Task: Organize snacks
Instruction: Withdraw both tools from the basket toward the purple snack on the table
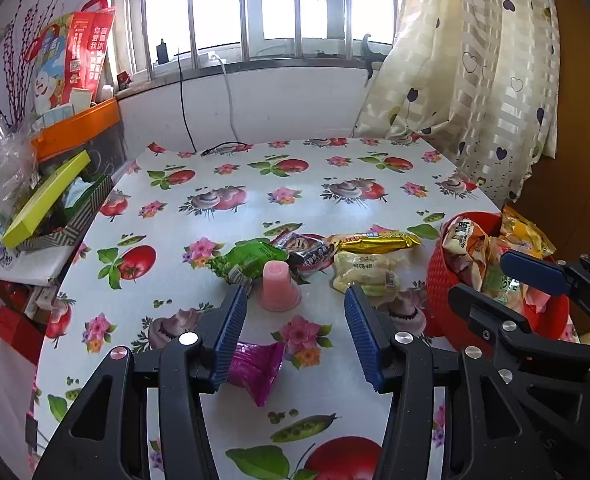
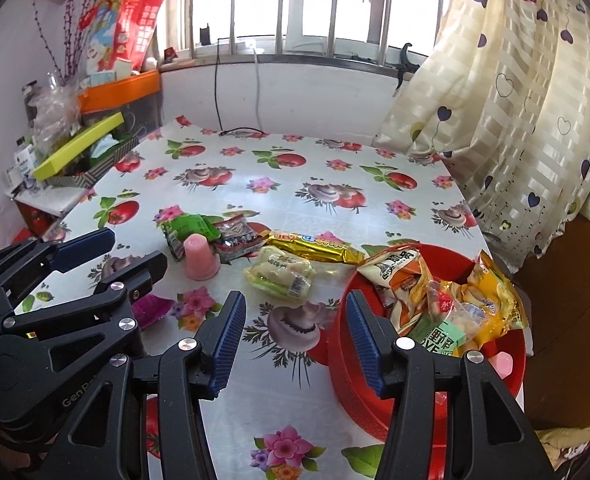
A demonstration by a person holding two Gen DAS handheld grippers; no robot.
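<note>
Both grippers hang over a table (image 1: pixel 255 200) covered in a cloth printed with fruit and flowers, and neither holds anything. The left gripper (image 1: pixel 295 304) has its jaws apart, the gap framing bare cloth just short of an upturned pink jelly cup (image 1: pixel 279 286); a magenta packet (image 1: pixel 257 368) lies partly under its left finger. The right gripper (image 2: pixel 293 312) also stands with jaws apart and empty, its right finger over the near rim of a red basket (image 2: pixel 359 392) at the table's right edge. The basket already holds several snack bags, among them a yellow bag (image 2: pixel 495 292) and a green-labelled pack (image 2: pixel 441 338). Loose snacks sit in a row left of the basket: a green packet (image 1: pixel 251 258), a dark packet (image 1: pixel 309 250), a gold bar (image 1: pixel 377 240) and a pale pack (image 1: pixel 365 272) just in front of the bar. The cup stands just in front of the green and dark packets.
</note>
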